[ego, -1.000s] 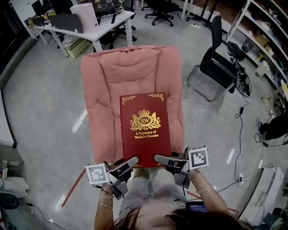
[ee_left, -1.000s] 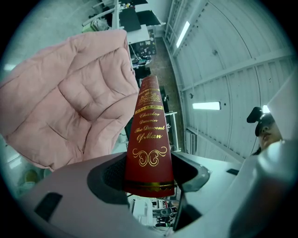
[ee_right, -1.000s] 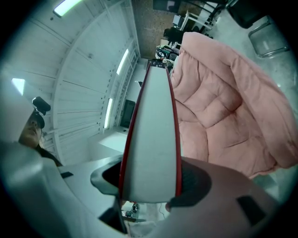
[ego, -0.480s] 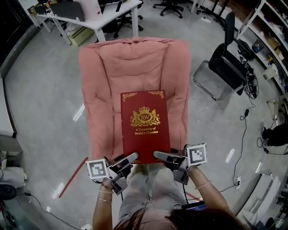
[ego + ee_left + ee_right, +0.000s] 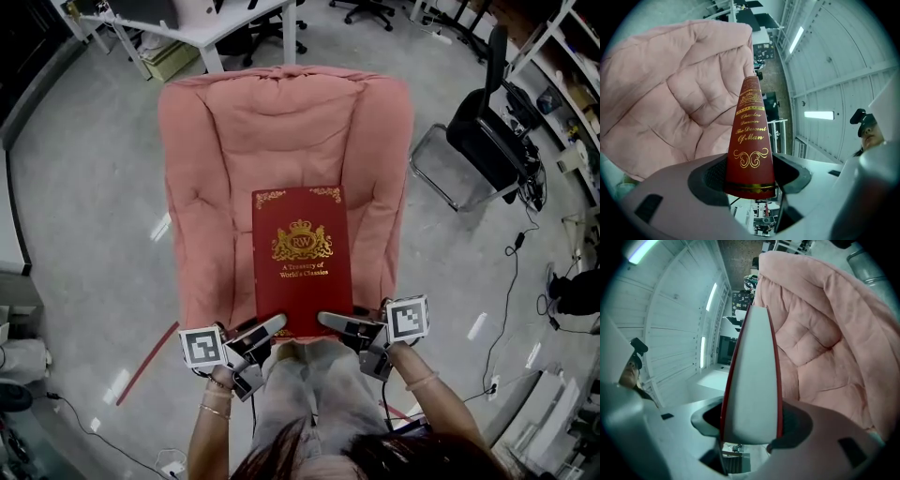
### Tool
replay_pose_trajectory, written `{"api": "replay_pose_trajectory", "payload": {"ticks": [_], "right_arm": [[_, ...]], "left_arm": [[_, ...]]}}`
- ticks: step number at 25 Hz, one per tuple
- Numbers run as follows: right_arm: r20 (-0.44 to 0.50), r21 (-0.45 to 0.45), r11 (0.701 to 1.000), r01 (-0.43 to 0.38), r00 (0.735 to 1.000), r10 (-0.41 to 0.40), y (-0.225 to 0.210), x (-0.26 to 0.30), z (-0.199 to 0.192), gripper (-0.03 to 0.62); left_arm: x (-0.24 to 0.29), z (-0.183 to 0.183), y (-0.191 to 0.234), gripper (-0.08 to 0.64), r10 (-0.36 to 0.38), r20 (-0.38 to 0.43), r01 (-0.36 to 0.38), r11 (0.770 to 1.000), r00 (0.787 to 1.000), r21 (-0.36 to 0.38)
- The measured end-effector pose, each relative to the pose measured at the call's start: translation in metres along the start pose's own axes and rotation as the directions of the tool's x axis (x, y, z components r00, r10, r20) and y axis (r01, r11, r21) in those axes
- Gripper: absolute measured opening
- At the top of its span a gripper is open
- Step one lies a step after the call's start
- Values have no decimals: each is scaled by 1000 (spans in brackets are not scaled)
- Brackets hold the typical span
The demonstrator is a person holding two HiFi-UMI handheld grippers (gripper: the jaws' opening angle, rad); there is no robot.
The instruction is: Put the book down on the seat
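Note:
A large red book [image 5: 302, 258] with a gold crest lies flat, cover up, just above the pink cushioned seat [image 5: 216, 187]. My left gripper [image 5: 267, 330] is shut on its near left corner, and my right gripper [image 5: 337, 323] on its near right corner. In the left gripper view the gold-lettered spine [image 5: 750, 140] stands between the jaws of the left gripper [image 5: 750, 183], with the pink cushion [image 5: 670, 93] behind. The right gripper view shows the white page edge [image 5: 752, 380] clamped in the right gripper [image 5: 750, 430], beside the cushion [image 5: 825, 348].
A black office chair [image 5: 487, 122] stands to the right of the seat. A white desk [image 5: 234, 19] is behind it. Cables [image 5: 511, 272] trail over the grey floor at right, a red strip [image 5: 150, 361] lies at left. The person's legs [image 5: 309, 394] are below the book.
Both grippers have sunk with the book toward the seat, which now looks larger and closer. The grip on both corners is unchanged.

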State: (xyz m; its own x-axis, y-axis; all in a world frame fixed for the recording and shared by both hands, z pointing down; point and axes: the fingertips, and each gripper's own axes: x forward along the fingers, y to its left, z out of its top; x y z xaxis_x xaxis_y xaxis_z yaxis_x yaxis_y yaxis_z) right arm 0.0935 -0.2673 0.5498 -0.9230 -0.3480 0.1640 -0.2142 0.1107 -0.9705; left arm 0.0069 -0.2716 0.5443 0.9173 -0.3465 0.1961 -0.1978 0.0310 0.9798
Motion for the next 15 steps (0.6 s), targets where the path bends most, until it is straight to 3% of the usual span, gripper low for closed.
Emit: {"api": "replay_pose_trajectory", "payload": {"ticks": [4, 10, 15], "right_arm": [[-21, 10, 1000, -25, 999, 25, -37, 4, -2, 265], [-22, 39, 999, 37, 999, -36, -28, 19, 9, 265], [-21, 78, 997, 20, 1000, -18, -48, 26, 9, 265]], "left_arm": [[5, 8, 20, 262, -1, 11, 1, 1000, 1000, -10], [13, 10, 48, 262, -4, 25, 5, 1000, 1000, -30], [18, 15, 67, 262, 4, 31, -2, 999, 1000, -43]]}}
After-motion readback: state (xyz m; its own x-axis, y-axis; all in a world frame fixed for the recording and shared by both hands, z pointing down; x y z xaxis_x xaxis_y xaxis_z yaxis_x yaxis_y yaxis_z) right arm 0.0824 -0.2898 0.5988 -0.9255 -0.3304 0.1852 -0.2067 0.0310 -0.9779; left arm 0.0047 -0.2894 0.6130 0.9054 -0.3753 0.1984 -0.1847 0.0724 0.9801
